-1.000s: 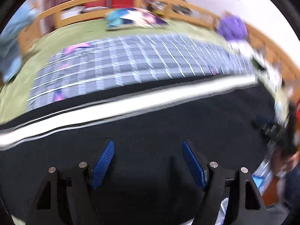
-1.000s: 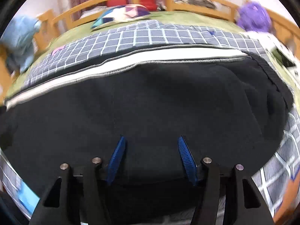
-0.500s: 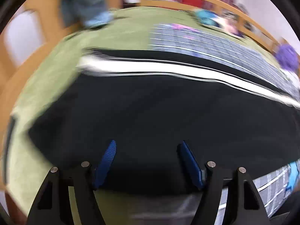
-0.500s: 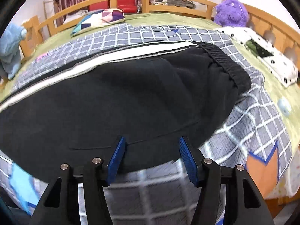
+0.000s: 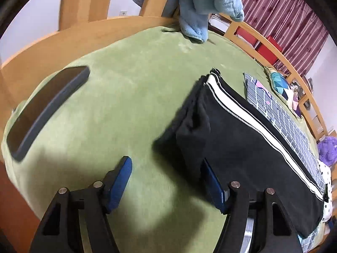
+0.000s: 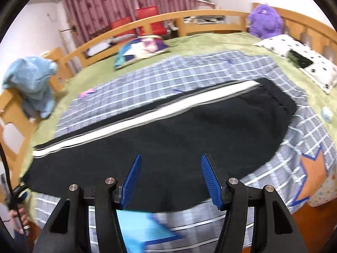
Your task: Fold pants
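Pants: where the bed's near edge runs, the black pants (image 6: 168, 139) lie flat along it, folded lengthwise, a white side stripe on their far side; the waistband points toward the pillow end, the leg cuffs (image 5: 202, 97) toward the foot end.
Under the pants: most of them rest on a grey checked blanket (image 6: 189, 78); the cuff end lies on the green bed cover (image 5: 126, 97).
Left gripper: the left gripper (image 5: 166, 177) hangs over the green cover at the cuff end, its jaws closing with nothing between them; its right-hand blue pad overlaps the edge of the dark cloth in the left wrist view, and contact cannot be told.
Right gripper: the right gripper (image 6: 169, 175) hovers above the middle of the pants by the near edge, fingers apart, gripping nothing.
Phone: a dark phone (image 5: 48, 109) lies on the green cover near the foot corner, well apart from the cuffs.
Foot rail: a light blue towel (image 5: 208, 6) hangs over the wooden bed rail (image 5: 63, 42).
Far side: a patterned cushion (image 6: 141, 49) lies beyond the blanket.
Head end: a purple plush toy (image 6: 265, 22) sits in the corner, beside a white spotted pillow (image 6: 294, 61).
Room: red curtains (image 6: 126, 0) hang behind the rail.
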The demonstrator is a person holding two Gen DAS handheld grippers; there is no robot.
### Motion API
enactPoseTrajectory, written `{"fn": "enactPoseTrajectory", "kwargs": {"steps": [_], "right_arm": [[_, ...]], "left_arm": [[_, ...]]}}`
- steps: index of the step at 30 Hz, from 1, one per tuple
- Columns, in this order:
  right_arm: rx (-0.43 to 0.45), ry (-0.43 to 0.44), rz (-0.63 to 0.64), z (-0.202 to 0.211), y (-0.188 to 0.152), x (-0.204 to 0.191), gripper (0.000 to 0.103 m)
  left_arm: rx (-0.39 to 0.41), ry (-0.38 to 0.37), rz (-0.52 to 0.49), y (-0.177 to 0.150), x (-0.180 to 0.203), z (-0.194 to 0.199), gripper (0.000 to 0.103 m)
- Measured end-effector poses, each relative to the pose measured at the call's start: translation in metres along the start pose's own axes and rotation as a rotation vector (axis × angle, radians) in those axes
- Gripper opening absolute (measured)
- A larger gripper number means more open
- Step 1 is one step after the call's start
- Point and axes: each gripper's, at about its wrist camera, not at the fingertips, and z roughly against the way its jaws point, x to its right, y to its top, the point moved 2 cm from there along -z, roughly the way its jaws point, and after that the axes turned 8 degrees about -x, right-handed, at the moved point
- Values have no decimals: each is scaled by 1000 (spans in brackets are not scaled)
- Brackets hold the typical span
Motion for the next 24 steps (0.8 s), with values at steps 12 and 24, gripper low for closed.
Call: {"fn": "enactPoseTrajectory", "kwargs": {"steps": [12,24], "right_arm": [[-20,74,114,-30,-6,-79,51],[144,134,145,-35,26,-47,55]], "left_arm": [[53,14,-25,30,37,30,24],[301,71,-635,-36,283,131,19]]}}
